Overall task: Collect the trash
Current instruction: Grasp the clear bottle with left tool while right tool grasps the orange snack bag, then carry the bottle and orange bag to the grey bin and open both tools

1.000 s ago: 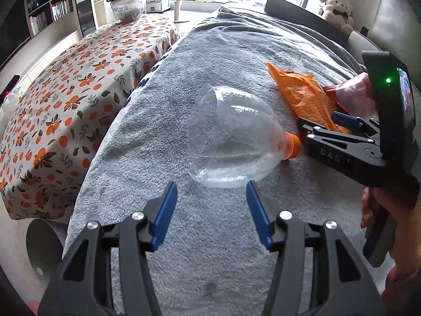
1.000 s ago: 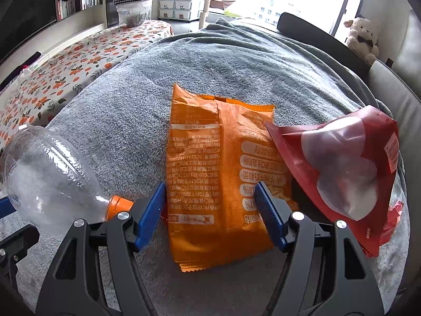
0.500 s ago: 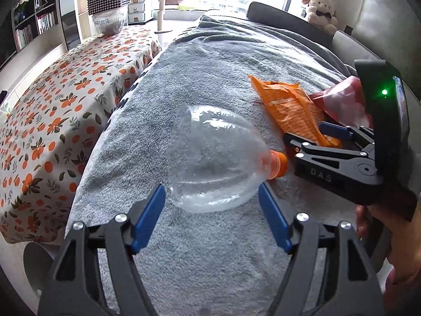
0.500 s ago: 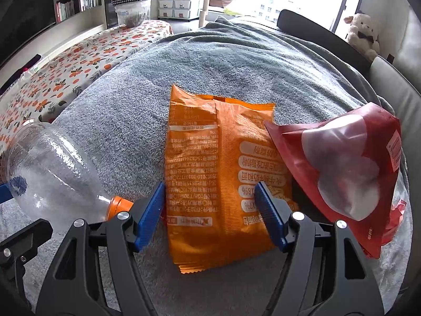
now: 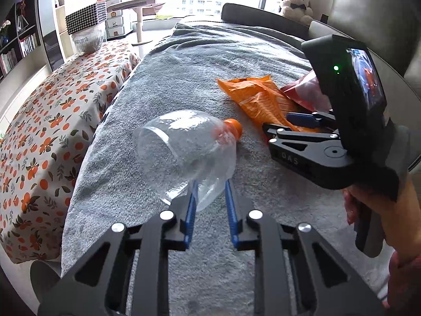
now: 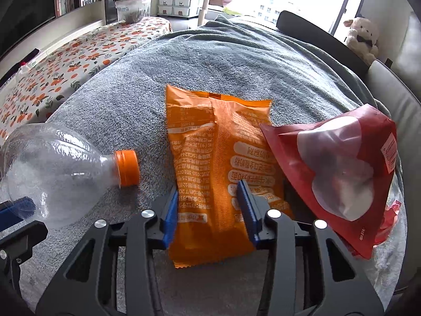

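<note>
Bottle (image 6: 60,168) left of snack bag (image 6: 221,173); pouch (image 6: 339,173) apparently overlapping right.

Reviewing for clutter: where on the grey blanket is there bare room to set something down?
Bare grey blanket lies beyond the orange bag, toward the windows, and on the strip between bottle and floral tablecloth. The near right is crowded: orange bag, overlapping red pouch and right gripper.
</note>
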The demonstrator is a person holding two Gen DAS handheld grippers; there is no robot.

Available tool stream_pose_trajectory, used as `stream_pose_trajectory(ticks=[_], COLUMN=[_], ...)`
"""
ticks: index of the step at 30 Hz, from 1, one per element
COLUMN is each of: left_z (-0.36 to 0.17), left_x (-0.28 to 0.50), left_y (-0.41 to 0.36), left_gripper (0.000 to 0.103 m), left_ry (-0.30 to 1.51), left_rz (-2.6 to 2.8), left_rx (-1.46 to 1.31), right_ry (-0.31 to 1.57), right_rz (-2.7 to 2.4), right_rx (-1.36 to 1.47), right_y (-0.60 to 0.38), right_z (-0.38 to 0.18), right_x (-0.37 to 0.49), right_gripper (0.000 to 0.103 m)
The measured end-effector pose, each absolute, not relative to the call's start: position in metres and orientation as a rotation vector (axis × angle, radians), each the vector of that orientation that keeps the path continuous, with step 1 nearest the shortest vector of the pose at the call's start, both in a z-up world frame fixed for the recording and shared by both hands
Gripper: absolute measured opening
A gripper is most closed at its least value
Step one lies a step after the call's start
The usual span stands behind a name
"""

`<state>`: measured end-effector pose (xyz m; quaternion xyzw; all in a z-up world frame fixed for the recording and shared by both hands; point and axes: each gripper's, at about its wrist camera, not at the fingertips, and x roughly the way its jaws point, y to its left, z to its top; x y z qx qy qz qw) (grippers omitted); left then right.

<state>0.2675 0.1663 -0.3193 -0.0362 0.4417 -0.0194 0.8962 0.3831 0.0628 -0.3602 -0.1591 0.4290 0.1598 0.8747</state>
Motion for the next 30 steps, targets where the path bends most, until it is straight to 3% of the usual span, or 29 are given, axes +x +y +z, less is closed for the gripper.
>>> stream_pose_trajectory(ticks=[4,10,30], left_z=[-0.314,-0.304,-0.267], left_x=[0.265,0.257,0.167], left_y=[0.163,0.171,0.226], left_gripper=[0.008,0.003,0.003], left_ry=[0.904,0.892,0.871], left_rz=[-0.051,-0.031,0.059], left_rx=[-0.066,-0.09,-0.135], right_ry=[0.885,0.853,0.826], right_rz=[0.337,0.366,0.461], right_rx=[-0.302,-0.293,-0.258], right_y=[0.057,0.06,0.084], right_z=[-0.352,-0.337,-0.274], right_x=[0.381,0.367,0.248], right_gripper=[0.014,0.005,0.003])
